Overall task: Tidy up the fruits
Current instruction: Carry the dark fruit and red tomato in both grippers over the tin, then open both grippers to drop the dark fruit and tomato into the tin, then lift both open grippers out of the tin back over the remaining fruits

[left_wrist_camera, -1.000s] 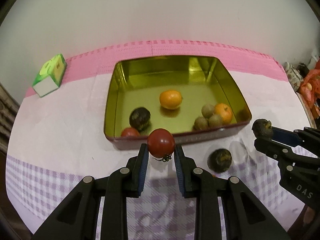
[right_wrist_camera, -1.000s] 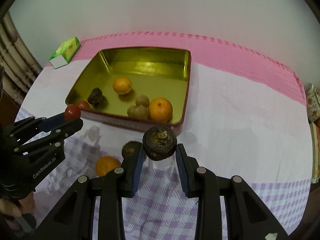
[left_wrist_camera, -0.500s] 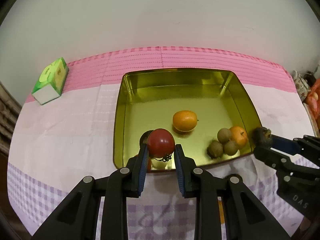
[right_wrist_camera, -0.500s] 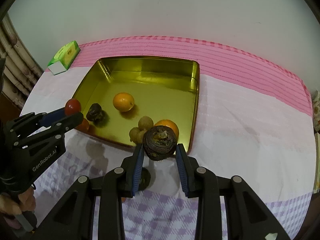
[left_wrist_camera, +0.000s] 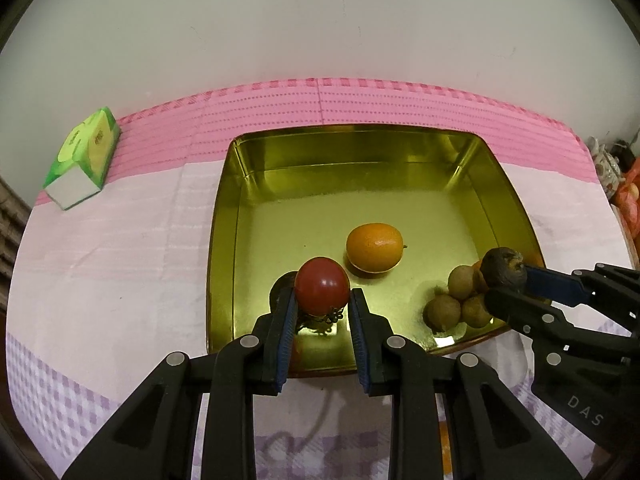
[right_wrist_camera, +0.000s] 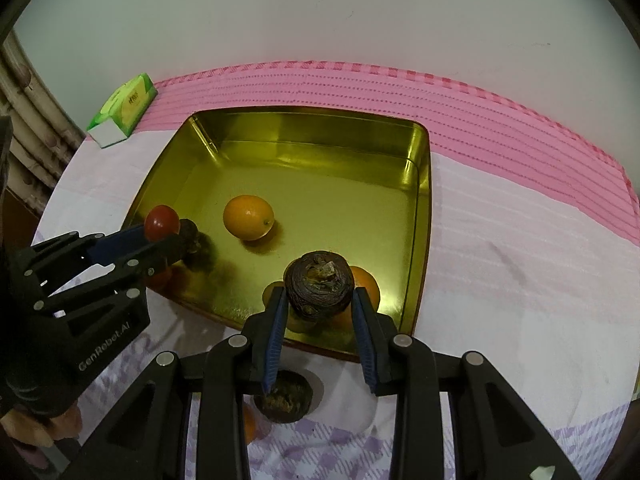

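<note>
A gold metal tray (left_wrist_camera: 222,240) (right_wrist_camera: 420,208) lies on the pink and white tablecloth. My left gripper (left_wrist_camera: 322,300) is shut on a red tomato (left_wrist_camera: 322,292) above the tray's near left part. My right gripper (right_wrist_camera: 320,300) is shut on a rough dark brown fruit (right_wrist_camera: 320,286) over the tray's near right corner. Inside the tray lie an orange (left_wrist_camera: 374,246) (right_wrist_camera: 248,218), three small tan fruits (left_wrist_camera: 442,312), a dark fruit (right_wrist_camera: 196,240) and a second orange (right_wrist_camera: 366,280), partly hidden. Each gripper also shows in the other's view: the right gripper (left_wrist_camera: 504,284), the left gripper (right_wrist_camera: 160,232).
A green tissue box (left_wrist_camera: 82,158) (right_wrist_camera: 124,110) sits at the table's far left by the wall. On the cloth in front of the tray lie another dark fruit (right_wrist_camera: 286,398) and an orange (right_wrist_camera: 248,426), under my right gripper. A person's fingers (right_wrist_camera: 36,428) hold the left gripper.
Both grippers have moved forward from the cloth to above the tray's near edge, each still holding its fruit. The loose fruits on the cloth have slipped beneath the grippers.
</note>
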`<control>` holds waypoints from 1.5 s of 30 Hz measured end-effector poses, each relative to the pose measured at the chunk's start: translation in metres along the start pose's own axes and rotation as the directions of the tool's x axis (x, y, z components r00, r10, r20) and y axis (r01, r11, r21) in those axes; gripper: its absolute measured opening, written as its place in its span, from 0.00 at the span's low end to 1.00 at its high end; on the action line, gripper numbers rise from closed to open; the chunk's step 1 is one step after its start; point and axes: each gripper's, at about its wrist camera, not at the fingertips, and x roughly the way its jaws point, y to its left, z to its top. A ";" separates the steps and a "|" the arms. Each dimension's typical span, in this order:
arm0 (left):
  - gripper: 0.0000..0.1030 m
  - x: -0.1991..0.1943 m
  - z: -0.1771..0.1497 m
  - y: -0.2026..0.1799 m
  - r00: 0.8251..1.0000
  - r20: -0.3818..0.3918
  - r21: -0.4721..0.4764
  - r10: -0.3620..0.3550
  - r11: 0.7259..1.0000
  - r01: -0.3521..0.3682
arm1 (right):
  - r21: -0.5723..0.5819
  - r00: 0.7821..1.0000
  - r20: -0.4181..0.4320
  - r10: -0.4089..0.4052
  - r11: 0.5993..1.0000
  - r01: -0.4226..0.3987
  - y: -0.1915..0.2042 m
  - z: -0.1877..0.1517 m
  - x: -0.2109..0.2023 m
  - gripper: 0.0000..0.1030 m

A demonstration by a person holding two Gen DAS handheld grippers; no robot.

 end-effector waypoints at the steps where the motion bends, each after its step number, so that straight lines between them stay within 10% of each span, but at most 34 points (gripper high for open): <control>1: 0.26 0.002 0.000 -0.001 1.000 -0.004 0.000 0.001 1.000 -0.001 | 0.001 1.000 -0.004 0.000 1.000 0.000 0.000 0.001 0.002 0.30; 29: 0.27 -0.007 -0.008 -0.005 1.000 -0.015 0.006 0.011 1.000 -0.011 | 0.010 1.000 -0.012 -0.010 1.000 0.010 -0.004 -0.004 -0.003 0.31; 45: 0.27 -0.044 -0.054 -0.011 1.000 0.003 0.023 0.020 1.000 -0.020 | 0.017 1.000 0.003 0.008 1.000 -0.008 0.002 -0.060 -0.038 0.31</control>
